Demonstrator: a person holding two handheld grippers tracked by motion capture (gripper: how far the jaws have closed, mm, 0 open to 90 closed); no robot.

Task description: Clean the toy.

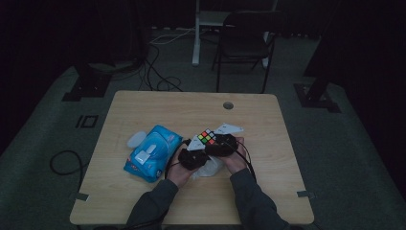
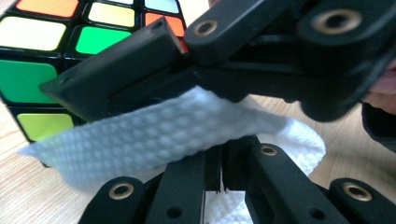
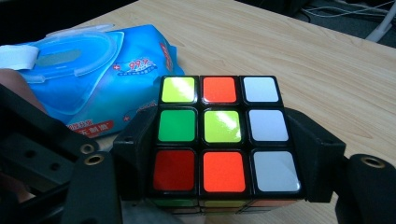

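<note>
A scrambled puzzle cube [image 3: 224,135] sits between the two black jaws of my right gripper [image 3: 226,142], which is shut on its sides, just above the table. From above, the cube [image 1: 207,137] and right gripper [image 1: 221,143] are near the table's middle. My left gripper [image 2: 222,156] is shut on a white embossed wipe [image 2: 154,140]. The wipe lies against the lower side of the cube [image 2: 32,56], under the right gripper's jaw. In the high view the left gripper [image 1: 192,158] is close to the left of the right one, and the wipe [image 1: 210,167] bunches below them.
A blue pack of wet wipes [image 1: 152,152] lies left of the hands and appears again as the pack [image 3: 93,79] behind the cube. A small white oval thing [image 1: 136,139] lies beside it. The wooden table [image 1: 143,110] has a cable hole [image 1: 228,105]. A chair [image 1: 244,43] stands beyond.
</note>
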